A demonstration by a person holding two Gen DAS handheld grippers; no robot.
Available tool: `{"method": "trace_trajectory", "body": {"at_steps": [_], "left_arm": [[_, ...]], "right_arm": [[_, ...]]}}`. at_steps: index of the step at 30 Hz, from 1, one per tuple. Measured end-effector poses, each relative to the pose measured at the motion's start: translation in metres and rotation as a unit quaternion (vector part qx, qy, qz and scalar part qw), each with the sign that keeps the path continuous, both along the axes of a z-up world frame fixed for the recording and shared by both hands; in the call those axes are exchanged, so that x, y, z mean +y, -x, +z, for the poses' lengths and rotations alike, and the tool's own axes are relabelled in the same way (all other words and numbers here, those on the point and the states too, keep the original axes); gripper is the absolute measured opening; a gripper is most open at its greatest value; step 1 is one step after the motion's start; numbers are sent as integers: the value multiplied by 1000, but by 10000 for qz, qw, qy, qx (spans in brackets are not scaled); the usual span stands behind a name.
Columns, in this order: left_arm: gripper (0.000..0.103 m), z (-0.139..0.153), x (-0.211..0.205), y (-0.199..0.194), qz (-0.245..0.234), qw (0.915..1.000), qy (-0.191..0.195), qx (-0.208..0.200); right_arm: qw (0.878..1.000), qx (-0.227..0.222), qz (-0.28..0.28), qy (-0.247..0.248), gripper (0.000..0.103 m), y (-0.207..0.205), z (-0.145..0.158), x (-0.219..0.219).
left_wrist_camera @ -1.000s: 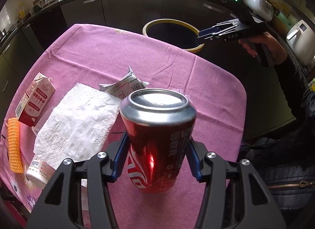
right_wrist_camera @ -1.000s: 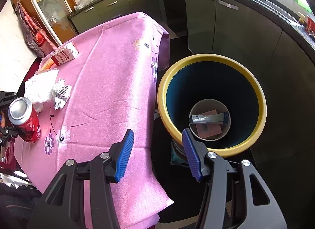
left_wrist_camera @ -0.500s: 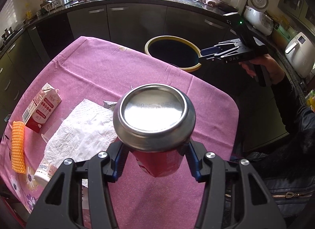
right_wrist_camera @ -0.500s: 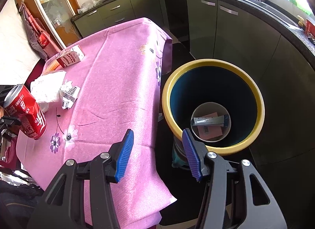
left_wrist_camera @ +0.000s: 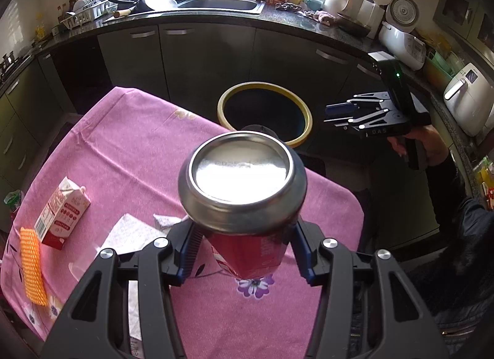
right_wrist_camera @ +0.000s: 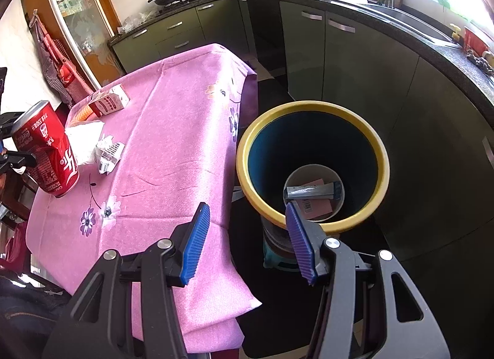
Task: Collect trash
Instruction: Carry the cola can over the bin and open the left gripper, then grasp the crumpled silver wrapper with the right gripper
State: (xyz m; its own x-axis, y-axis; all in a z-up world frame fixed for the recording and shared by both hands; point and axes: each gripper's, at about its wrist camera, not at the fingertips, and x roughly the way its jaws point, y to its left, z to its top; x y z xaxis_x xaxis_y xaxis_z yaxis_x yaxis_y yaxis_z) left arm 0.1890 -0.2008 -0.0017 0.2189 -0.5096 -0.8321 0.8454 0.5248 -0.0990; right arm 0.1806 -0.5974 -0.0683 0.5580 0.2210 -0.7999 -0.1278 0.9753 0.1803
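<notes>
So the left gripper is clamped on a red soda can, blue pads pressed into both sides, and the can is up off the pink tablecloth, tilted so its silver bottom faces the camera. From the right wrist view you can see the same can hanging in the air at the table's near left corner, slightly dented.

The right gripper has its jaws apart with nothing between them, and it hovers over the gap between the table edge and the yellow-rimmed trash bin. The bin stands on the floor just beside the table; inside, at the bottom, there's a pink paper and a grey wrapper.

On the table: a small milk carton, an orange scrubber next to it, a white paper towel and a crumpled wrapper near the towel. The person's hand holds the right gripper's handle beside the bin.
</notes>
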Motion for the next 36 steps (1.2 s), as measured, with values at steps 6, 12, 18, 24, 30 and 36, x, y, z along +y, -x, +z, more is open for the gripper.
{"method": "trace_trajectory", "body": {"at_steps": [6,12,18,24,30,36], "left_arm": [[50,9,-71,-26,-239,9997,0,36],[50,-4,-163,-57,-497,9987,-25,112],[54,-45,-234,-88,-443,9982,-249,313],[74,-34,-229,-87,-235,9995,124,150],[88,21,-152,-51,80,9927,1175,-259],[94,45,-35,-6,1062,9751,1753,-849]], "right_arm": [[9991,-198,-357,-95,51,17,4,-41],[9972,-210,-689,-222,51,32,0,-76],[9951,-123,-930,-319,51,45,-10,-95],[9946,-104,-979,-316,51,51,-10,-97],[9971,-101,-684,-327,51,41,-8,-74],[9992,-132,77,-356,56,18,-3,-13]]}}
